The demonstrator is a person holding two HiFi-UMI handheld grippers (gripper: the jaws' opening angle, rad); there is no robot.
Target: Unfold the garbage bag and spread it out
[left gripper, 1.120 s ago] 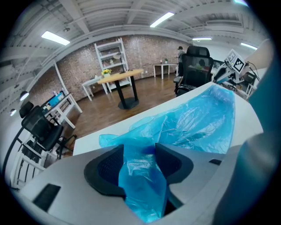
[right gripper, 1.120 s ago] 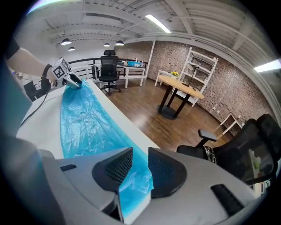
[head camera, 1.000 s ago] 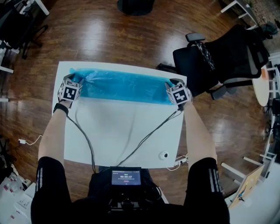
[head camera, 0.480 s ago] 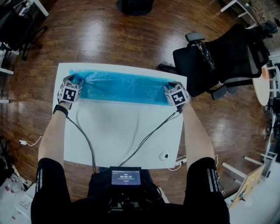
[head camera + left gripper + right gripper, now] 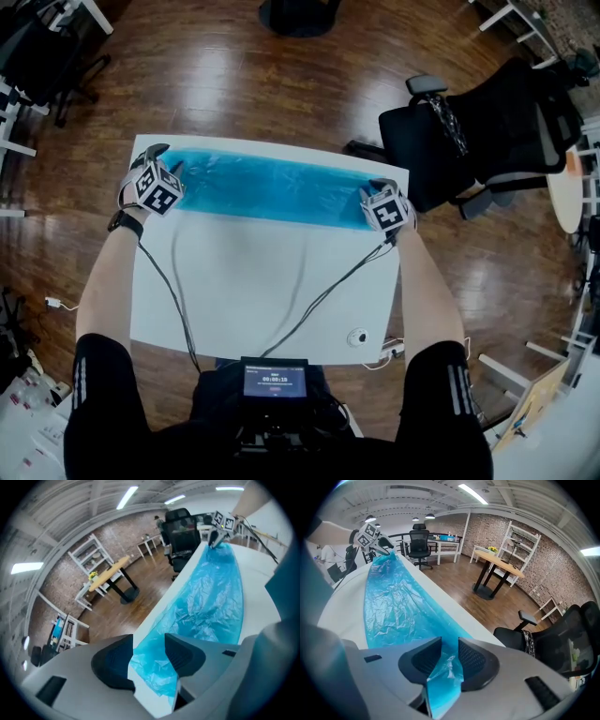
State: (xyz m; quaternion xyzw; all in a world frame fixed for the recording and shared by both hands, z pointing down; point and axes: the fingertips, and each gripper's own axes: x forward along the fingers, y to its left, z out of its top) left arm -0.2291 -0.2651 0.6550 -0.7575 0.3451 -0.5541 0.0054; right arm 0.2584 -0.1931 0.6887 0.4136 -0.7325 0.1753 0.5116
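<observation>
Head view: garbage bag [image 5: 272, 186] lies as a long blue strip along the far edge of the white table [image 5: 253, 281], reaching nearly from one side to the other. The left gripper [image 5: 167, 164] is at its left end and the right gripper [image 5: 377, 192] at its right end. Lengthwise it looks stretched out, but it's a narrow band, so I judge the folds across the width aren't opened yet. That part is left, plus flattening

Left gripper view: the jaws have just been closing a little, with the bunched blue end of the bag between them. The pads look clamped on it. Film is thin, see-through and crinkled, and runs off taut-ish toward the other gripper [image 5: 220, 527]

Right gripper view: jaws are pinched on a folded flap of the bag's right end, which sticks out below the pads. The rest lies wrinkled and shiny on the table, hugging the far edge, no tears visible
</observation>
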